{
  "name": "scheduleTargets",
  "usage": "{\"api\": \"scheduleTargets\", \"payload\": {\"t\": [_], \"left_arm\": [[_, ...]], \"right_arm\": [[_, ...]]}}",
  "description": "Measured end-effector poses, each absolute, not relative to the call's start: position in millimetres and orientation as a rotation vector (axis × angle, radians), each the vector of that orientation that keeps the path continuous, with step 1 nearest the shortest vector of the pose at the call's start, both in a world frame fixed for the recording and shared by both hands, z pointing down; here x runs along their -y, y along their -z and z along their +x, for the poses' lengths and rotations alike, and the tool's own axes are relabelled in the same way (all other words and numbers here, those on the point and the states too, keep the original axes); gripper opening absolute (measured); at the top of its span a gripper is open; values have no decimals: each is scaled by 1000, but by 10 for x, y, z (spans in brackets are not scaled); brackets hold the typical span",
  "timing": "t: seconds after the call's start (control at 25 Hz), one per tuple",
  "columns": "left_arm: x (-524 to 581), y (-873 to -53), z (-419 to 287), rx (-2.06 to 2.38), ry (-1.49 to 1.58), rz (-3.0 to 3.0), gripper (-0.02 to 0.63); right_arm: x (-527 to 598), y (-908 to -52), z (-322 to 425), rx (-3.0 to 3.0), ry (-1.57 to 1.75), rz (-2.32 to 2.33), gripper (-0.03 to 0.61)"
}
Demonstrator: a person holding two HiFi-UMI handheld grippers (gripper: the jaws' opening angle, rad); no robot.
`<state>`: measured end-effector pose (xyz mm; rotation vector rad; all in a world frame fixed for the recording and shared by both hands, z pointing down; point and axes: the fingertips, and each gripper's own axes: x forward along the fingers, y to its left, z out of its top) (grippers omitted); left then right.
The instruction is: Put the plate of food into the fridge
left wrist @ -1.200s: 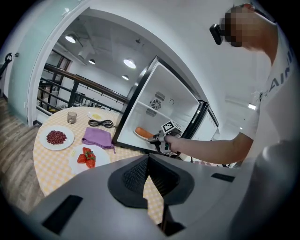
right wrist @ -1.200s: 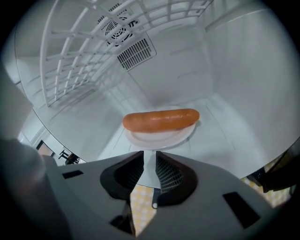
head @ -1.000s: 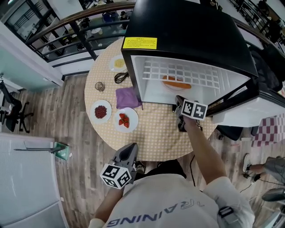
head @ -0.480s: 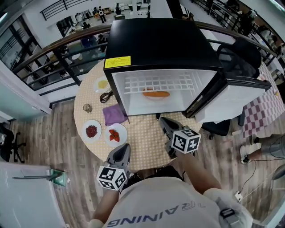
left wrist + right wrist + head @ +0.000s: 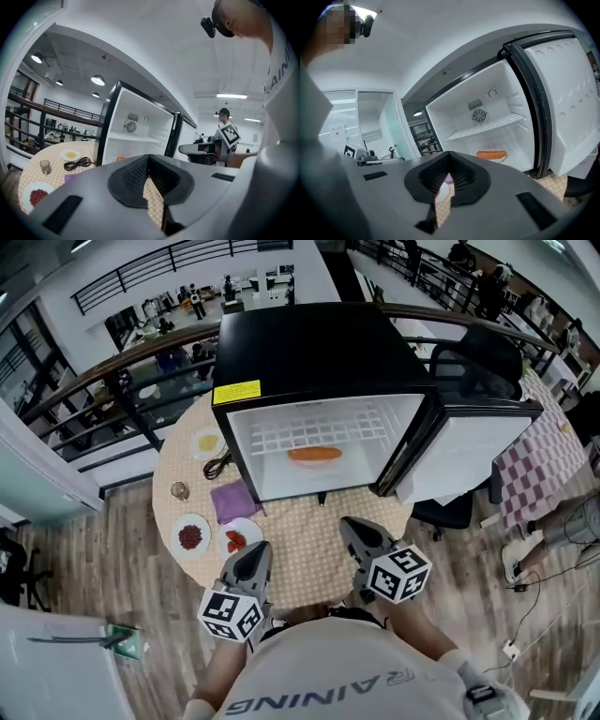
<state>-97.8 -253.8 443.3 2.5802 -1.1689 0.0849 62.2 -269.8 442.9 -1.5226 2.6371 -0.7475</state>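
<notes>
The plate of food (image 5: pixel 315 455), a white plate with an orange sausage, rests on the floor of the open black fridge (image 5: pixel 319 343); in the right gripper view the plate of food (image 5: pixel 491 154) lies under the wire shelf. The fridge door (image 5: pixel 469 442) is swung open to the right. My right gripper (image 5: pixel 352 527) is shut and empty, hovering over the table's near edge, well short of the fridge. To its left, my left gripper (image 5: pixel 255 555) is also near the table edge, jaws meeting with nothing between them. Both sets of pads touch in the left gripper (image 5: pixel 148 159) and right gripper (image 5: pixel 449 157) views.
The round table (image 5: pixel 309 531) carries a plate of red berries (image 5: pixel 191 536), a plate of strawberries (image 5: pixel 239 537), a purple cloth (image 5: pixel 229 500), a glass (image 5: pixel 179 490), a black cable (image 5: pixel 219 465) and a plate with yellow food (image 5: pixel 208 442). A dark chair (image 5: pixel 450 512) stands under the door.
My right gripper has pulled back from the fridge opening to the near table edge, staying shut. The view has backed away too. The plate stays inside the fridge.
</notes>
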Motion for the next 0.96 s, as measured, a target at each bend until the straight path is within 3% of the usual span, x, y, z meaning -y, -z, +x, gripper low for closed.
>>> {"api": "scheduleTargets", "payload": {"t": [0.96], "left_arm": [[2498, -4439, -943, 1131, -37, 2566, 8]], "right_arm": [[2582, -4539, 413, -2692, 823, -1451, 21]]}}
